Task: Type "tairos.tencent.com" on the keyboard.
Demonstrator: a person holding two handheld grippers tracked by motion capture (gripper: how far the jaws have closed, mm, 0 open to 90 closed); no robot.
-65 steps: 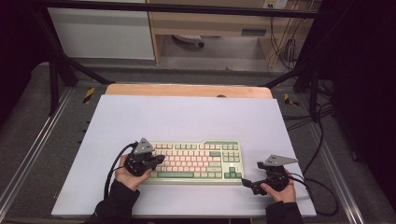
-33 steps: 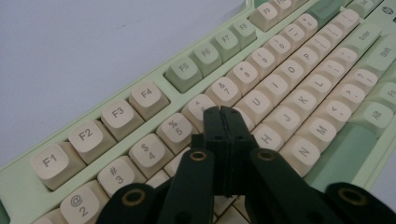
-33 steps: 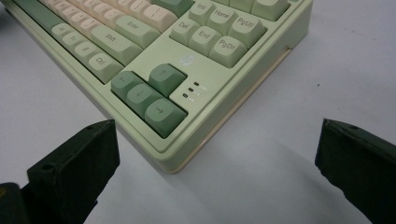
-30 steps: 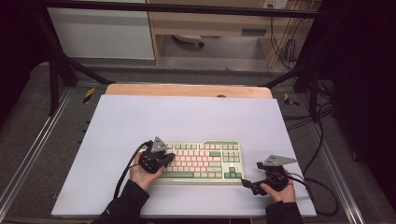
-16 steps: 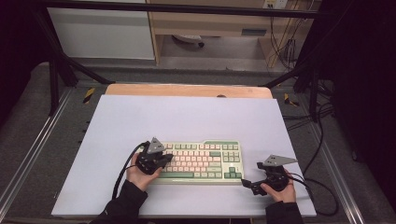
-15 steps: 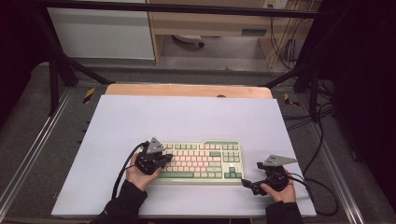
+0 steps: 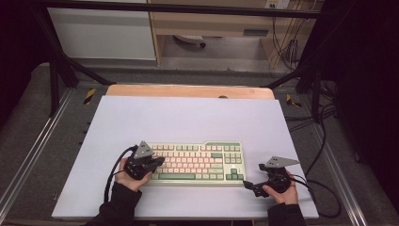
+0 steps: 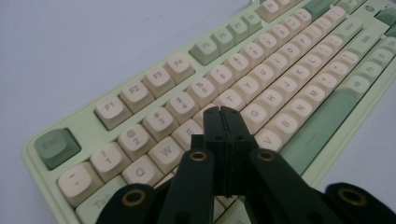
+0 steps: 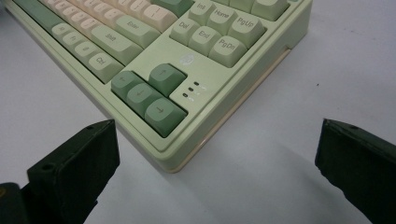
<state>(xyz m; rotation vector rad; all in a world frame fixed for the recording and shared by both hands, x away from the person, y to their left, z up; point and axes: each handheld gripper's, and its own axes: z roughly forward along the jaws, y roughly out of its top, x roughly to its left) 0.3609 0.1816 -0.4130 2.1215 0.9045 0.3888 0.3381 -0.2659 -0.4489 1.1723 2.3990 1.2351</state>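
Observation:
A pale green keyboard (image 7: 197, 162) with cream and green keys lies on the white table mat, near the front edge. My left gripper (image 7: 159, 161) is shut with nothing between its jaws. Its closed tips (image 8: 222, 112) hover over the cream letter keys at the left end of the keyboard (image 8: 280, 51), near E and D. My right gripper (image 7: 248, 184) stands open by the keyboard's front right corner. In the right gripper view its wide-apart jaws (image 9: 217, 140) flank that corner of the keyboard (image 9: 187, 60), beside the green arrow keys, without touching it.
The white mat (image 7: 188, 117) covers the table, with a wooden strip (image 7: 188, 91) along its back edge. Cables (image 7: 324, 188) trail off to the right of the mat. Metal rails and black frame posts (image 7: 54, 80) stand around the table.
My left gripper first slid right over the keys, then came back left toward the keyboard's left end, staying shut. The right gripper has kept still.

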